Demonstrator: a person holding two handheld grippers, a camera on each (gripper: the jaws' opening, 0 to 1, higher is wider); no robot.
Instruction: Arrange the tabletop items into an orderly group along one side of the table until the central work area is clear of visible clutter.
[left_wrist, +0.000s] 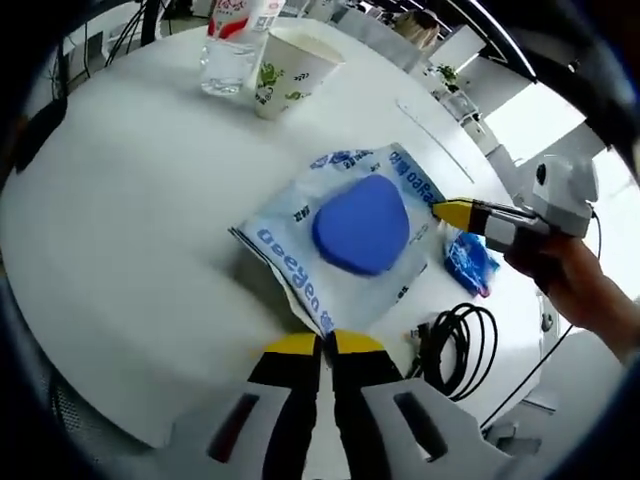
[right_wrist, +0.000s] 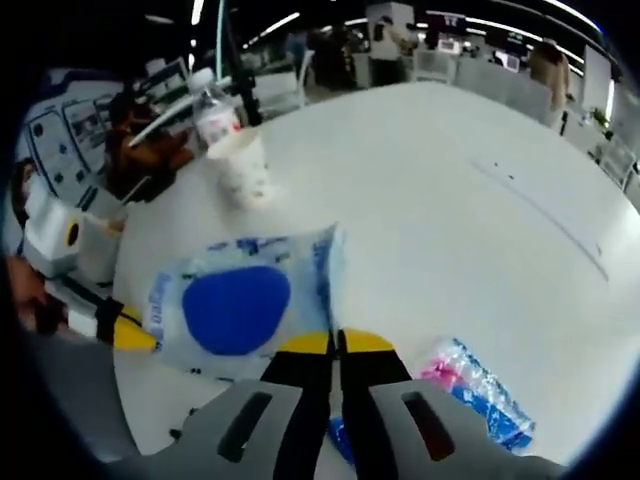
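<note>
Left gripper view: left gripper (left_wrist: 322, 343), jaws pressed together, pinching the near corner of the wipes pack (left_wrist: 345, 238) (white, blue oval lid), which lies mid white table (left_wrist: 130, 230). Right gripper (left_wrist: 452, 213) enters from the right, tip at the pack's far edge. Beyond the pack: paper cup (left_wrist: 288, 68), just beside the water bottle (left_wrist: 233, 45). Small blue packet (left_wrist: 470, 262) and black cable (left_wrist: 458, 343) to the right of the pack.

Right gripper view: right gripper (right_wrist: 333, 342), jaws shut on the pack's (right_wrist: 240, 305) edge. Left gripper (right_wrist: 128, 333) at the pack's opposite edge. Cup (right_wrist: 243, 167) and bottle (right_wrist: 215, 112) beyond the pack; packet (right_wrist: 480, 395) to its right.
</note>
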